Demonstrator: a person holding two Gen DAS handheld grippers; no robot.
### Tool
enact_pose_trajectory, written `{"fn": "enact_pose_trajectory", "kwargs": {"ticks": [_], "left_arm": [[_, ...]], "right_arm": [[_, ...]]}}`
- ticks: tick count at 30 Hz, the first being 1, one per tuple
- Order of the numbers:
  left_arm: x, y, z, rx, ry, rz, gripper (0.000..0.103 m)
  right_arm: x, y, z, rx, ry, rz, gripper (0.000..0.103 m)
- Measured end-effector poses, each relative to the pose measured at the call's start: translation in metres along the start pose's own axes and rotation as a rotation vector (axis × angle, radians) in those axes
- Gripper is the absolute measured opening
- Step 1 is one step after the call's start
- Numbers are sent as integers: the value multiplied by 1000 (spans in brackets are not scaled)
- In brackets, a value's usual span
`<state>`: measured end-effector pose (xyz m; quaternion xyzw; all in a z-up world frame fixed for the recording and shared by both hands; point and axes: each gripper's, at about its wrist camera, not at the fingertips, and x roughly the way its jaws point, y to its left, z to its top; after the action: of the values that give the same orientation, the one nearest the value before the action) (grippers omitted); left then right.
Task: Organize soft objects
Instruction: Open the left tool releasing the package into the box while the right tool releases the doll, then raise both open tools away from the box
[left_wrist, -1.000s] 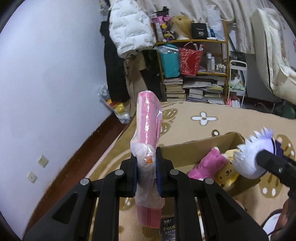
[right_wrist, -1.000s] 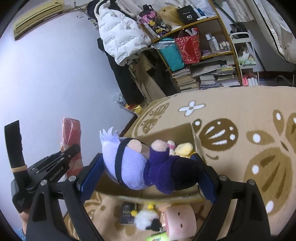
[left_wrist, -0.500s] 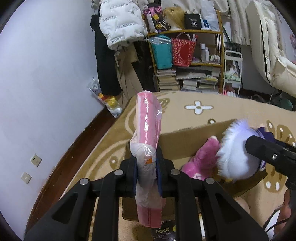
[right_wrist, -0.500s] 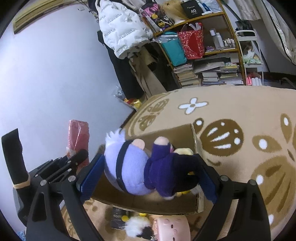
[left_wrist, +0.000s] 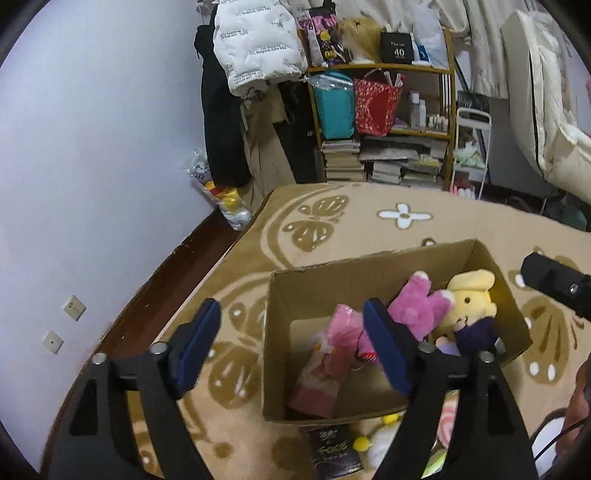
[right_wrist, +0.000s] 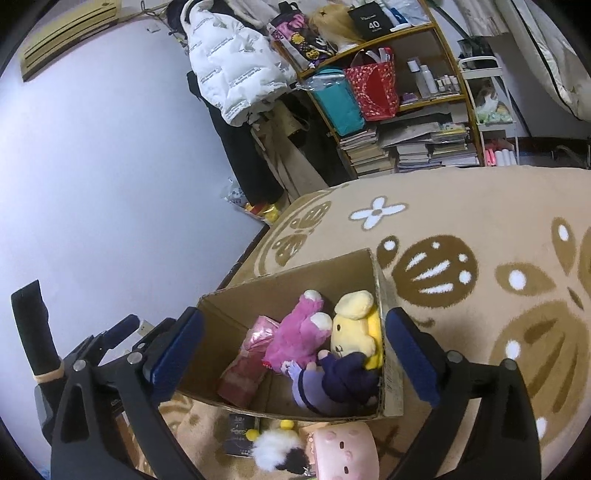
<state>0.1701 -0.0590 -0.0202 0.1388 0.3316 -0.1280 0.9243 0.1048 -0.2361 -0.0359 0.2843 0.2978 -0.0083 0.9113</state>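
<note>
Both tools were spread wide with nothing between the fingers, above the cardboard box (left_wrist: 480, 254) on the patterned rug (left_wrist: 461, 221).

Left view only: the right tool's black tip at the right frame edge, and wall sockets (left_wrist: 74, 307) at lower left. Right view only: the purple doll (right_wrist: 332, 380) nearly whole, lying in the box's near right corner against the yellow plush (right_wrist: 354, 325); the left view showed just its dark clothing beside the right finger. The right view also caught the left tool's body at lower left and a pink face toy (right_wrist: 343, 450) at bottom centre, outside the box.

Left tool (left_wrist: 291, 339): the pink wrapped pack (left_wrist: 328, 365) lay inside the box, leaning on the left wall, below and between the fingers, near the right one. Right tool (right_wrist: 295, 350): the doll sat below the gap, right of centre. The pink plush (right_wrist: 299, 336) lay between pack and yellow plush.

Versus 0.5 s earlier: the left tool had been clamped on the pack and the right one on the doll. Both items were now released in the box, and both tools had opened.
</note>
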Motion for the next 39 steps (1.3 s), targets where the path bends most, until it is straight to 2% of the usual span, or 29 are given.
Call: {"fn": "enact_pose_trajectory", "kwargs": {"ticks": [2, 6, 11, 31, 39], "left_arm": [[-3, 3, -2, -3, -12, 30, 95], [-9, 8, -4, -7, -28, 65, 101], [-17, 12, -7, -9, -41, 85, 103], [-40, 13, -37, 2, 30, 62, 103], [-30, 13, -52, -11, 130, -12, 103]], "right_arm": [[-1, 0, 0, -4, 5, -8, 103], [-2, -3, -3, 9, 24, -6, 103], [-7, 1, -9, -9, 35, -29, 103], [-35, 9, -41, -31, 70, -115, 103], [-47, 10, -63, -31, 71, -155, 103]]}}
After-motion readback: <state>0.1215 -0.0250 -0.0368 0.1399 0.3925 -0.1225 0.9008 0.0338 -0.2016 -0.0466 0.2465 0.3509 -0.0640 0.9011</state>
